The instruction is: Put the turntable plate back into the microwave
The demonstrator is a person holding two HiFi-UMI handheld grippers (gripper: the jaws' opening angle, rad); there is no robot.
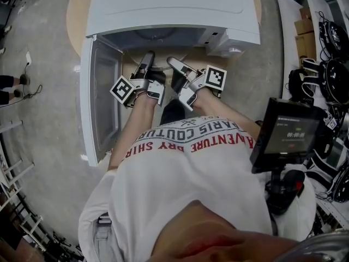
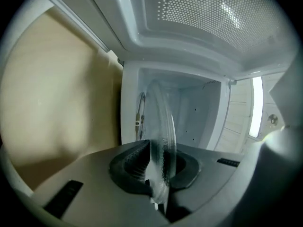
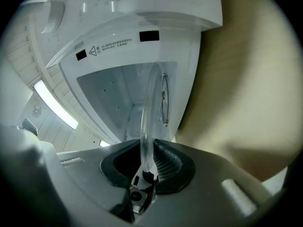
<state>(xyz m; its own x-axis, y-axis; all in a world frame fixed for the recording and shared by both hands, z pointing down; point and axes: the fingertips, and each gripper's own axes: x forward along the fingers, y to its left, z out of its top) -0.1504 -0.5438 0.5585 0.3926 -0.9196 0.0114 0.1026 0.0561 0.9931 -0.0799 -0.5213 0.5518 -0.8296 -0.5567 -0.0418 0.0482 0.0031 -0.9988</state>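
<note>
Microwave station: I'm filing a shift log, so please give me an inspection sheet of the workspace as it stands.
Surface: round wooden table under the microwave.
Job's things: microwave, door swung open; glass turntable plate at the cavity mouth, not yet set down.
Clutter: nothing seen.
Grippers: left tongs and right tongs each shut on the plate's rim.
Cables: black bundles at right; a lead on the floor at left.
Surroundings: grey floor; monitor at right.
</note>
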